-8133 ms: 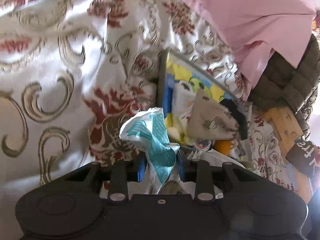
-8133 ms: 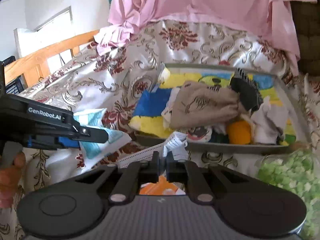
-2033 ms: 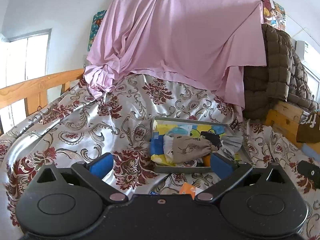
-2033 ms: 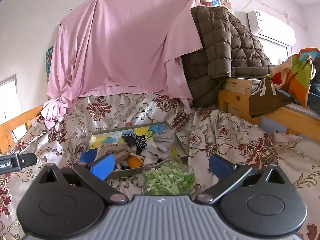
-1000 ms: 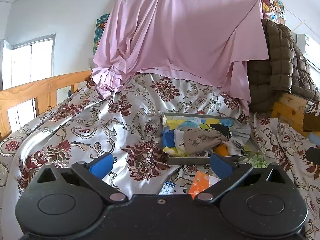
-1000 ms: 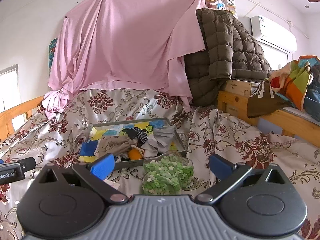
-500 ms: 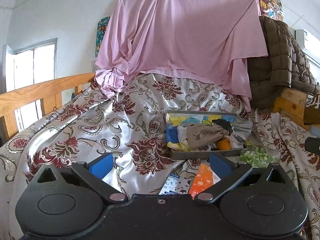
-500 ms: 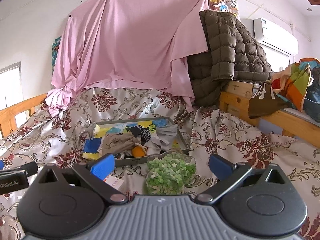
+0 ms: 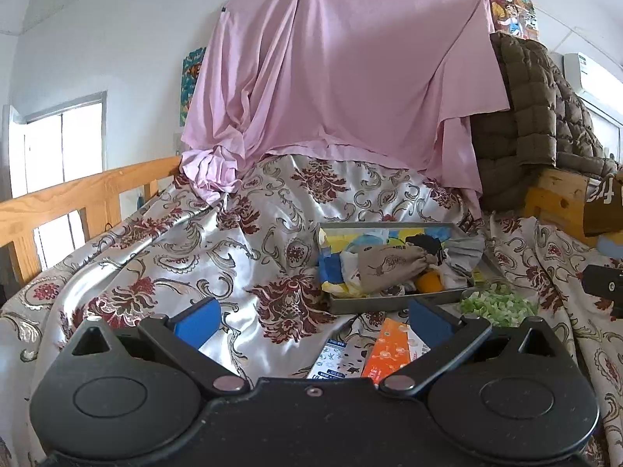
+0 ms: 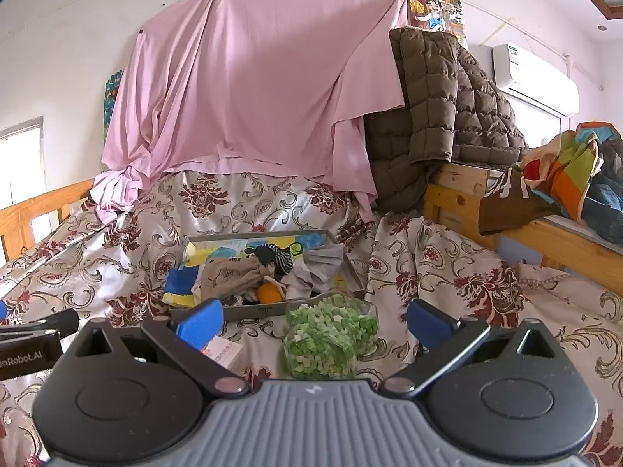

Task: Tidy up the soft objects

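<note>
Blue-padded fingers spread on both grippers, left [image 9: 311,317] & right [image 10: 313,317], nothing held. Between picks; next: grab green bag [image 10: 329,334] near tray [image 10: 272,310] on bed.

Pouch [image 9: 393,264] in tray [image 9: 389,303]; bag [image 10: 331,334] before tray on bedspread [image 9: 233,257]

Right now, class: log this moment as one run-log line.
left gripper: open, empty | right gripper: open, empty | tray: holds soft items | green bag, orange packet: outside tray
</note>
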The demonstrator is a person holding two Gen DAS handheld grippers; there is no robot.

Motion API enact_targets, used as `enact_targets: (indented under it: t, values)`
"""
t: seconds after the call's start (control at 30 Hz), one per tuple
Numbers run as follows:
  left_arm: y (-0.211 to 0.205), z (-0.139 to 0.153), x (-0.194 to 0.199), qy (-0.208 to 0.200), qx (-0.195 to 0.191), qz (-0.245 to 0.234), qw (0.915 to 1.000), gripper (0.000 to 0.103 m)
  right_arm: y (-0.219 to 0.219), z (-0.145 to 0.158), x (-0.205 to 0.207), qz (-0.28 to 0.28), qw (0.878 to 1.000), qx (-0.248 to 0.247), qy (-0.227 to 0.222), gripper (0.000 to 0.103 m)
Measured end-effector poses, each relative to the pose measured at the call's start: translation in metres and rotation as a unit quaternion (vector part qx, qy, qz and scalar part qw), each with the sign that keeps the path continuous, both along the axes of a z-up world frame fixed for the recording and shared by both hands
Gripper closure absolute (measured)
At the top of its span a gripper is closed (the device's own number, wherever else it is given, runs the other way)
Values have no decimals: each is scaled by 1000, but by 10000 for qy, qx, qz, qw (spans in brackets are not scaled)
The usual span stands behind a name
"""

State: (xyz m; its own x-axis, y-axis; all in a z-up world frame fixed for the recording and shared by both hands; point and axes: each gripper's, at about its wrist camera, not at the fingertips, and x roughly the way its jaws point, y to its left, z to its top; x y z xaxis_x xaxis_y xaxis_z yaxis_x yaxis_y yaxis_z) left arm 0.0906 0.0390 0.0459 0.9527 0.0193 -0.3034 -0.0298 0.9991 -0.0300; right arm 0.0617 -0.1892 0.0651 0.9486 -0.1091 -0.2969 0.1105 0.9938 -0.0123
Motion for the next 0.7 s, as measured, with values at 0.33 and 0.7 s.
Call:
enact_targets:
  t: [0.33,0.7]
  values:
    - [0,1,-13,30,-11,-18,10000,1,-4,1,-15,-121,9998,-138,56,0]
    - [-5,1,-23,53,-102,-79,9999,1,-14,-6,-30,-99,9997,-159,132,0]
